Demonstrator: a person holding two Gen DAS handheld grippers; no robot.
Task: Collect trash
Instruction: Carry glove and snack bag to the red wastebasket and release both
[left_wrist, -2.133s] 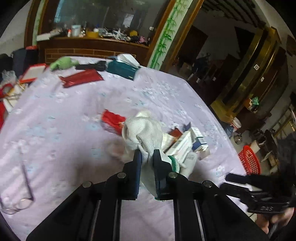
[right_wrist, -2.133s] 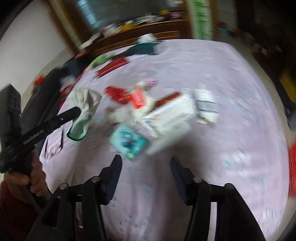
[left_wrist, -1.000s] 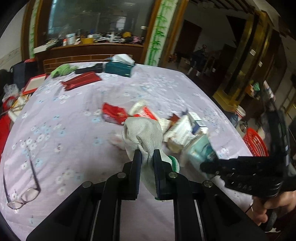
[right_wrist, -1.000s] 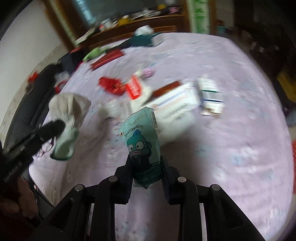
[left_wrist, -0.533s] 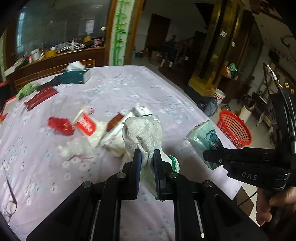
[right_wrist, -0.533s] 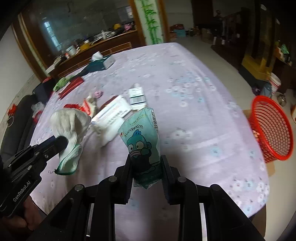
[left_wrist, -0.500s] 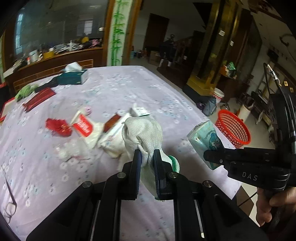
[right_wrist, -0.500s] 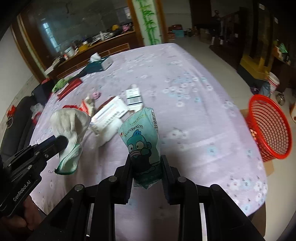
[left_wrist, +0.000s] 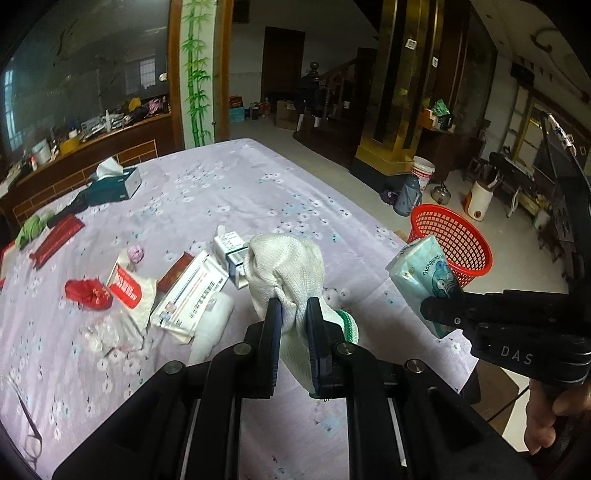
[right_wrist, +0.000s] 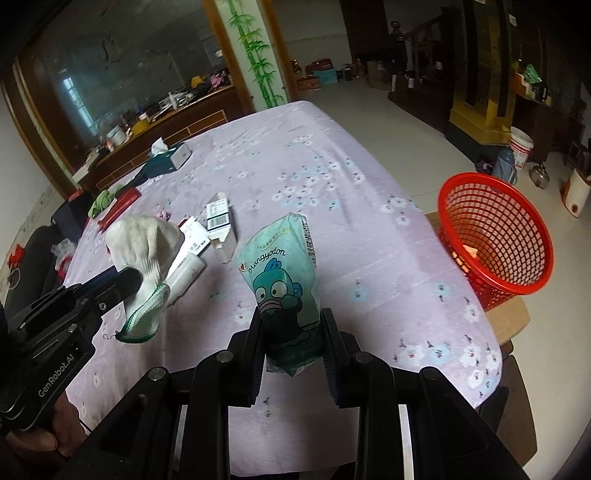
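Both views have swung toward the table's right edge since 0.5 s ago | left gripper (left_wrist: 293, 317) pinching 1 white glove (left_wrist: 284, 266) above table (left_wrist: 229, 184) | right gripper (right_wrist: 291, 328) pinching 1 teal packet (right_wrist: 282, 273) above right edge | 1 red basket (right_wrist: 495, 236) off right edge, nearer now

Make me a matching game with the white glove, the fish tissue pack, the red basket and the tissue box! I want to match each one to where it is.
Things:
1. white glove
2. fish tissue pack
3. red basket
4. tissue box

Places:
A. on the floor beside the table
B. pinched in the right gripper
C. at the far end of the table
D. pinched in the left gripper

Pairs: 1-D, 2-B, 3-A, 4-C
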